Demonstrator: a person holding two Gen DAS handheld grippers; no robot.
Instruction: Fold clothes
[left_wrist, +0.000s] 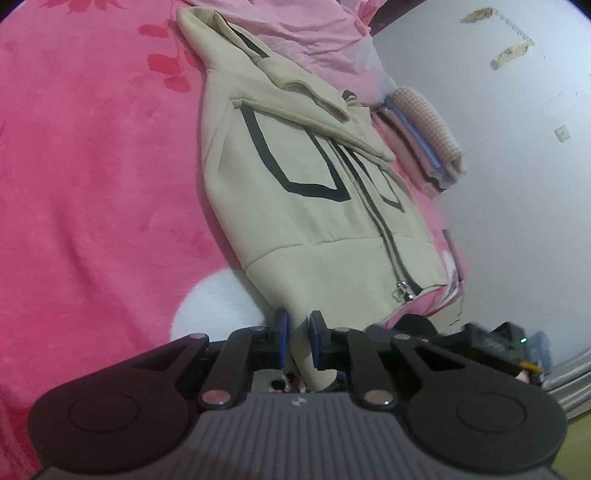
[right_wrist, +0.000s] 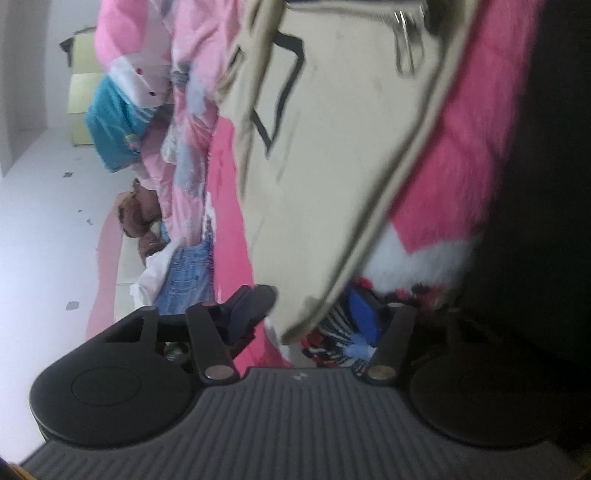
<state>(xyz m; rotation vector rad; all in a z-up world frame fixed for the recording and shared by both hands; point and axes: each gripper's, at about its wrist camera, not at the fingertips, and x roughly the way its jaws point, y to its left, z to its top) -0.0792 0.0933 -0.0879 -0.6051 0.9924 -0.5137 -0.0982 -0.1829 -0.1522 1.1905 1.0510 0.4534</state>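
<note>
We have the left gripper (left_wrist: 298, 341) nearly closed on the bottom hem of the beige zip hoodie (left_wrist: 295, 192); its blue pads (left_wrist: 281, 338) pinch a fold of that cloth. From the left wrist view the hoodie lies flat on the pink blanket (left_wrist: 92, 184), stretching away from our tongs toward twelve o'clock, hood at the far end, zipper (left_wrist: 384, 236) running along that same long axis a little toward one o'clock. A stack of folded clothes (left_wrist: 424, 147) sits at two o'clock, just beside the hoodie's shoulder.

The right gripper (right_wrist: 314, 314) stands about half open, rolled onto its side, with the other hem corner hanging between its fingers; the picture is blurred, so we cannot tell whether the pads press on the cloth yet. In that view the garment rises from the tongs toward twelve o'clock.

We judge the coming move to be carrying the hem up along the zipper line toward the hood, both hands sharing the near edge.
</note>
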